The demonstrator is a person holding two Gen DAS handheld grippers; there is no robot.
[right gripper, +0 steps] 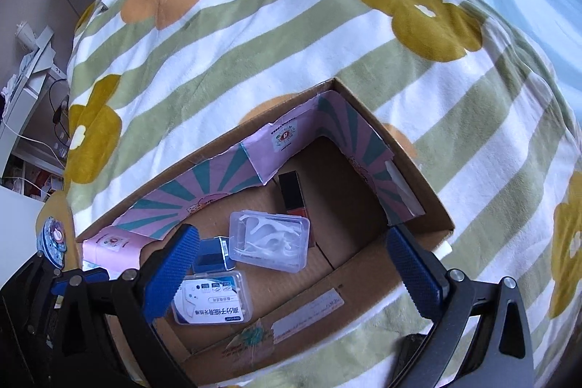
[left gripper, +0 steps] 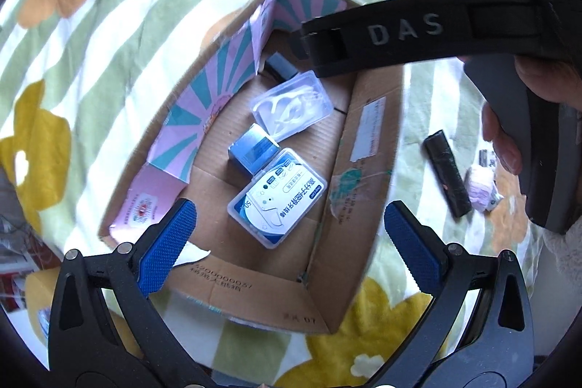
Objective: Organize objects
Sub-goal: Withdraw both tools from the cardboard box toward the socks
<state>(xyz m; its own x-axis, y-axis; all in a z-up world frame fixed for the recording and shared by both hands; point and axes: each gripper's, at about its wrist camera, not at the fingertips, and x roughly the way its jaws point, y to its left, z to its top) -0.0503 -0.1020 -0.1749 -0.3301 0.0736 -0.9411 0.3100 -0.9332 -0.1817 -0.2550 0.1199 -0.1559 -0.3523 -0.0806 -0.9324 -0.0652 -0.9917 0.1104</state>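
A striped blanket (right gripper: 291,35) with big flowers covers the bed. White shelving (right gripper: 25,90) (cluttered, cables trailing) stands beside it.

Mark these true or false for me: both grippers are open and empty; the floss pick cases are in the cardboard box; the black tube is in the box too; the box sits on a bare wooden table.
1. Both the left gripper and the right gripper are open and empty. True.
2. The labelled floss case and the clear floss case lie in the cardboard box. True.
3. The black tube is in the box. False: it lies outside on the blanket.
4. The box sits on bare wood. False: on the flowered blanket.
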